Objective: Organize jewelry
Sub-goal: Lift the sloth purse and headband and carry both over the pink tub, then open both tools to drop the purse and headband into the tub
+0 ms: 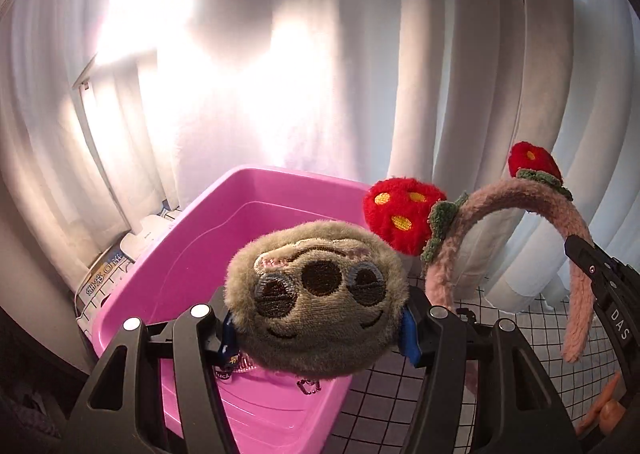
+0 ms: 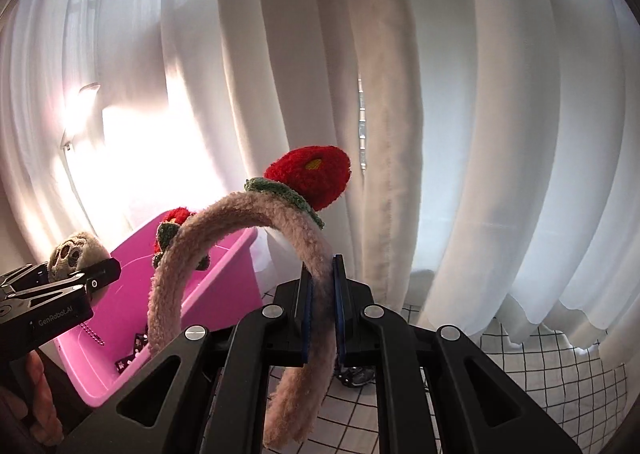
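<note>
Left tongs (image 1: 316, 318) are squeezing a plush sloth charm (image 1: 318, 296) over the pink bin (image 1: 168, 254); right tongs (image 2: 322, 306) are clamping the fuzzy strawberry headband (image 2: 240, 222).

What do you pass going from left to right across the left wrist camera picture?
Pink plastic bin → furry grey-brown plush face gripped in the left claw → fuzzy pink headband with red strawberry pom-poms → black right claw at the right edge.
</note>
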`<state>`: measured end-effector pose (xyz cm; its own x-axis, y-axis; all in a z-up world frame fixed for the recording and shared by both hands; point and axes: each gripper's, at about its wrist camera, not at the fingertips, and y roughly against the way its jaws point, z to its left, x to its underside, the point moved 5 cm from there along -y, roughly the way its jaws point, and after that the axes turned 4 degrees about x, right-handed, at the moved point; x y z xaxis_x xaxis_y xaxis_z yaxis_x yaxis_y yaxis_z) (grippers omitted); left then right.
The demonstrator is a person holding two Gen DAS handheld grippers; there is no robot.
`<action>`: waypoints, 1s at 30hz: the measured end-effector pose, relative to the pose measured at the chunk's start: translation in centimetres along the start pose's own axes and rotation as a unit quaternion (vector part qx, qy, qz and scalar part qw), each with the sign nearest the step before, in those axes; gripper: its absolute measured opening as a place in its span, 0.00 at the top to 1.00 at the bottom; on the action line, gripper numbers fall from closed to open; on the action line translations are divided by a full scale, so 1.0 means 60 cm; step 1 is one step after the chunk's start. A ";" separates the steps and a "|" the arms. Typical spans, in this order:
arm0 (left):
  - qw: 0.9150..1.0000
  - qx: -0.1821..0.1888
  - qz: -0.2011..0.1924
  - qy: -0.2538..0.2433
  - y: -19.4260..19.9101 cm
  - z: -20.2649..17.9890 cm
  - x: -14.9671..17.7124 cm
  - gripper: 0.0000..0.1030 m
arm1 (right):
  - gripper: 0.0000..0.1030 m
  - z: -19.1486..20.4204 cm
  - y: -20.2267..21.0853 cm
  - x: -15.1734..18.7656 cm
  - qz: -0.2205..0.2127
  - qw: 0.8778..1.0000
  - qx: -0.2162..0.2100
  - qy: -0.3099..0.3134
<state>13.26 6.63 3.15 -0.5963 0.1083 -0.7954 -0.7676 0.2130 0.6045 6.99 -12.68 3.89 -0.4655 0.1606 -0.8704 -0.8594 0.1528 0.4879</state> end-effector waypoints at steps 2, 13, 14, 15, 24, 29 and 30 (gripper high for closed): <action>1.000 -0.019 -0.004 0.011 -0.003 0.042 -0.012 0.44 | 0.91 0.045 -0.017 -0.018 -0.003 1.000 -0.017 0.010; 0.994 -0.078 0.061 0.051 -0.083 0.212 0.009 0.43 | 0.91 0.255 -0.150 -0.031 0.051 0.994 -0.054 0.086; 0.993 -0.078 0.071 0.056 -0.092 0.218 0.017 0.43 | 0.91 0.266 -0.161 -0.027 0.059 0.993 -0.054 0.091; 0.992 -0.077 0.082 0.061 -0.102 0.225 0.025 0.43 | 0.91 0.278 -0.173 -0.023 0.068 0.992 -0.054 0.097; 0.982 -0.065 0.149 0.093 -0.155 0.255 0.070 0.35 | 0.87 0.313 -0.260 0.005 0.147 0.982 -0.036 0.116; 0.981 -0.063 0.156 0.092 -0.162 0.259 0.077 0.22 | 0.57 0.316 -0.275 0.027 0.178 0.976 -0.031 0.125; 0.981 -0.064 0.156 0.091 -0.162 0.259 0.077 0.20 | 0.55 0.317 -0.274 0.027 0.178 0.976 -0.031 0.125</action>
<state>21.61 20.12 -7.11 -0.8302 -0.0288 -0.5567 -0.5573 0.0711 0.8273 24.41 3.63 -4.29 -0.7676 -0.0505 -0.6390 -0.6409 0.0705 0.7644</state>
